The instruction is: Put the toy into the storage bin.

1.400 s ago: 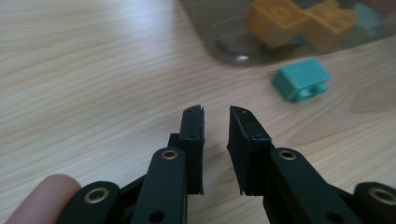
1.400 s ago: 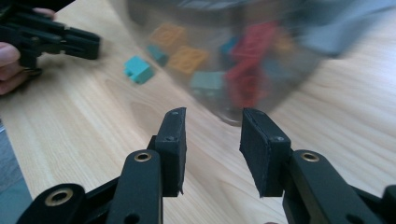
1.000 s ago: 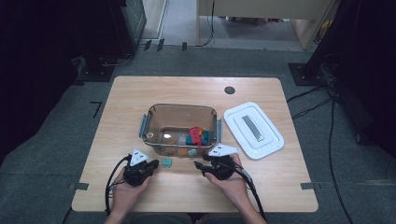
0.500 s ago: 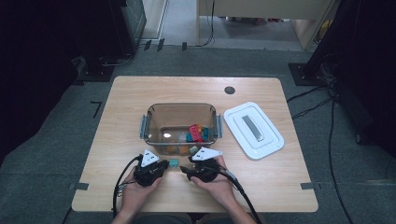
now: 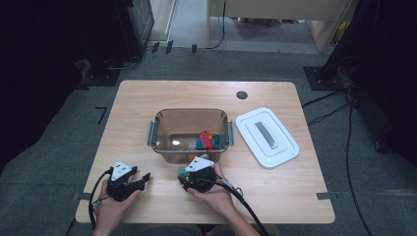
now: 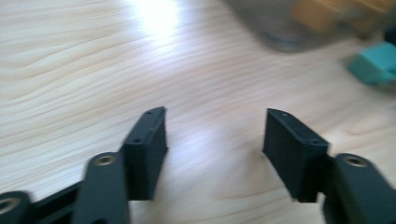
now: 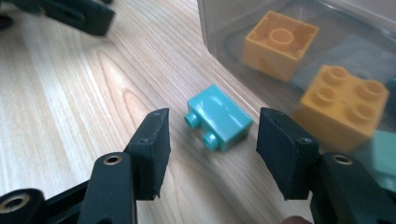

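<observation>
A small teal brick (image 7: 217, 116) lies on its side on the wooden table, just in front of the clear bin (image 5: 189, 111). My right gripper (image 7: 213, 126) is open and has just been opening. The brick lies between its jaw tips, and neither pad touches it. In the high view the right gripper (image 5: 184, 177) sits at the bin's near wall, beside the teal brick (image 5: 182, 170). My left gripper (image 6: 215, 121) is open over bare wood, its jaws having just been opening with nothing between them. From above, the left gripper (image 5: 143, 178) is near the table's front left.
The bin holds red, orange, blue and teal bricks; two orange ones (image 7: 280, 39) show through its wall. A white lid (image 5: 267, 137) lies to the right of the bin. The teal brick (image 6: 376, 65) shows blurred at the right of the left gripper view.
The left gripper first neared the teal brick, then drew back to the left and opened. The right gripper slid left up to the brick and opened a little wider.
</observation>
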The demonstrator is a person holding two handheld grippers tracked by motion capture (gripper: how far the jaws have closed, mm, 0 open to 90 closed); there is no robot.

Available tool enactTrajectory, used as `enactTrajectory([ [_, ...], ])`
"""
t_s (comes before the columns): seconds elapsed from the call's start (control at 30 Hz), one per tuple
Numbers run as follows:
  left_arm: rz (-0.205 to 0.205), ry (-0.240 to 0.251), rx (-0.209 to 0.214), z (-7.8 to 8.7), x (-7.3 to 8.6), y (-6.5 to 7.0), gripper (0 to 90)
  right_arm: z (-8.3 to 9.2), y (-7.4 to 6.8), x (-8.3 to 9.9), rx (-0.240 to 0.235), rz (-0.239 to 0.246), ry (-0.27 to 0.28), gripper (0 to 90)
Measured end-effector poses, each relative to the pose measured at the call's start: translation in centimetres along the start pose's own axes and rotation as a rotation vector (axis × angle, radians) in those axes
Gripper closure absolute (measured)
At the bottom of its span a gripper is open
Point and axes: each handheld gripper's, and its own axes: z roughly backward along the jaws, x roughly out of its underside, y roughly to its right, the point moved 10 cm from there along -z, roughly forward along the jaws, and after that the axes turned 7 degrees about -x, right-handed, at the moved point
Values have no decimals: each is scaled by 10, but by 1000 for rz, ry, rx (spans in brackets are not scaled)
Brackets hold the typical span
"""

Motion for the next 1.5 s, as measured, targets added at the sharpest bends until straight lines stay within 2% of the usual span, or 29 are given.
enactTrajectory([
  [0.07, 29, -2, -13, 1, 0, -8, 312, -4, 0, -2, 11, 17, -9, 441],
  [0.17, 24, -6, -18, 0, 1, -8, 266, -6, -1, -3, 16, 30, -16, 454],
  [0.27, 3, -11, -44, -1, 1, -8, 266, -5, -8, -1, -18, 55, -29, 495],
  [0.33, 6, -12, -50, -1, 1, -9, 266, -2, -18, 2, -52, 82, -47, 527],
  [0.4, 17, -9, -46, -1, 1, -10, 266, 0, -25, 4, -64, 101, -62, 540],
  [0.53, 18, -10, -49, -1, 1, -10, 266, -3, -19, 1, -16, 53, -47, 536],
  [0.63, 17, -10, -54, -1, 1, -10, 266, -7, -15, -3, -2, 11, -26, 601],
  [0.7, 21, -11, -61, -1, 1, -11, 265, -7, -14, -4, 6, 8, -23, 665],
  [0.9, 11, -20, -81, -1, 2, -12, 226, 3, -12, 3, 4, 4, -29, 676],
  [1.03, -22, -37, -132, -3, 4, -13, 193, 23, -6, 10, 13, -10, -24, 675],
  [1.17, -17, -40, -136, -3, 4, -13, 171, 50, 7, 23, 37, -41, -20, 676],
  [1.3, -19, -44, -138, -3, 4, -13, 153, 82, 23, 38, 70, -103, -6, 676],
  [1.5, -24, -48, -133, -3, 4, -13, 142, 121, 42, 53, 99, -169, 31, 675],
])
